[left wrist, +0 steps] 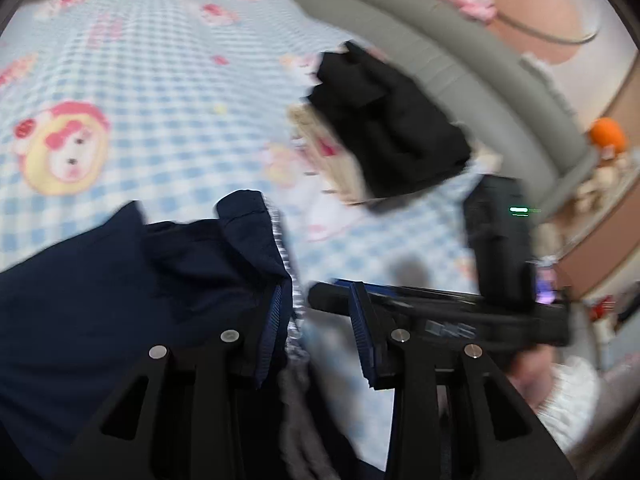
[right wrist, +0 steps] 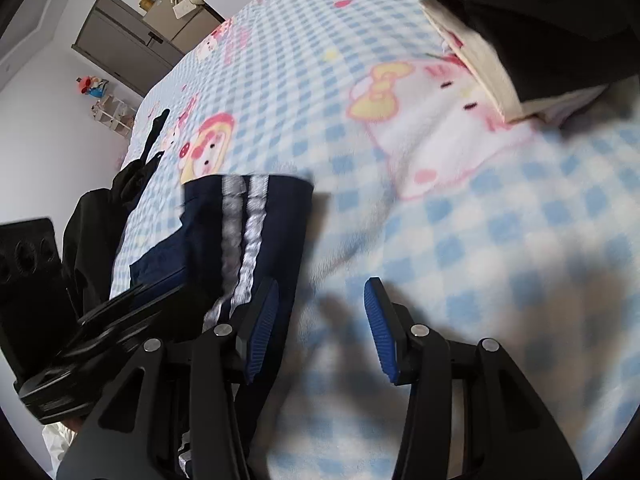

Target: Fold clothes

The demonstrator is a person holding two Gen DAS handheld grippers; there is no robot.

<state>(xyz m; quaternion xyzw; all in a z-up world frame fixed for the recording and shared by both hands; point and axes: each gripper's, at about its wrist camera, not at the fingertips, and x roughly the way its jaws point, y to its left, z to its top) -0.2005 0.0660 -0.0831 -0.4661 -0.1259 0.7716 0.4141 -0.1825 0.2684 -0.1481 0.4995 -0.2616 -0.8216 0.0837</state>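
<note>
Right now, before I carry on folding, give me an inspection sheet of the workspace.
Surface: blue checked blanket with cartoon prints.
Job's things: navy garment with white stripes, lying crumpled beside both grippers; folded black garment on a cream one further off.
Clutter: nothing seen on the blanket.
Grippers: left gripper open, nothing between the pads; right gripper open, empty.
Cables: nothing seen.
Surroundings: grey padded headboard, grey cabinet.
</note>
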